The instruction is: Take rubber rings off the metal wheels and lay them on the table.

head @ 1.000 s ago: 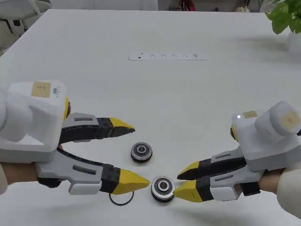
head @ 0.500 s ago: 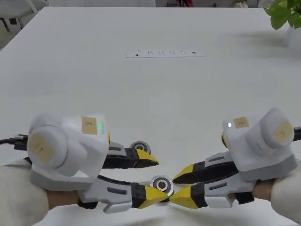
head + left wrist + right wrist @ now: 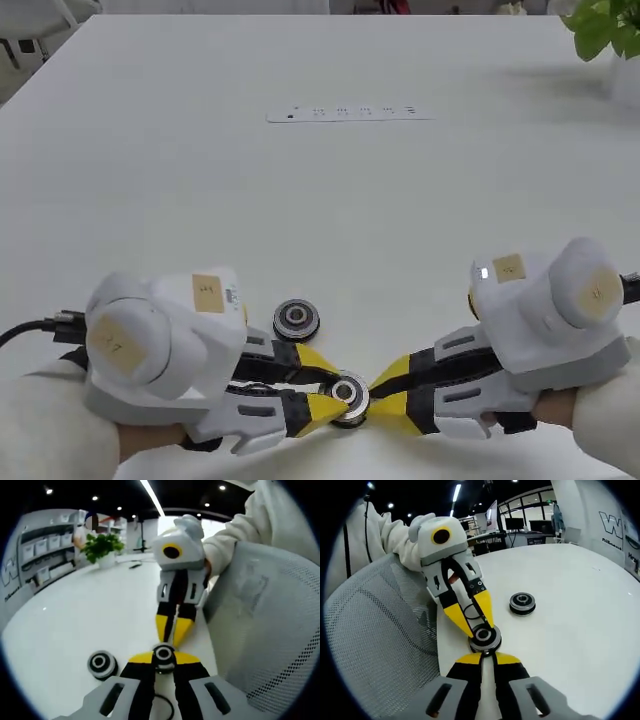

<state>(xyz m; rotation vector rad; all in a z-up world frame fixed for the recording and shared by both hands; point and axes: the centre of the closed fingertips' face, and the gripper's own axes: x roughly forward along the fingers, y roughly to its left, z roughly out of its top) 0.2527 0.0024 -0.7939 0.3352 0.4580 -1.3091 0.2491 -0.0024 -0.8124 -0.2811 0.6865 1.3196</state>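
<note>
Wheel [image 3: 347,392] got clamped by the left gripper [image 3: 332,388], previously wide open. Right gripper [image 3: 374,393], narrow, touched its rim; peeling looked next.

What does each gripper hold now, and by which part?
The left gripper holds the near wheel by its opposite sides. The right gripper touches its rim; whether it grips cannot be told.

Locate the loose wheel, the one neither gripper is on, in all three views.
Head view: loose wheel low centre, just beyond the held wheel.
Left gripper view: lower left, left of the held wheel.
Right gripper view: right of centre, up-right of the held wheel.
Shared landmark: the held wheel, between the left gripper and right gripper.
</note>
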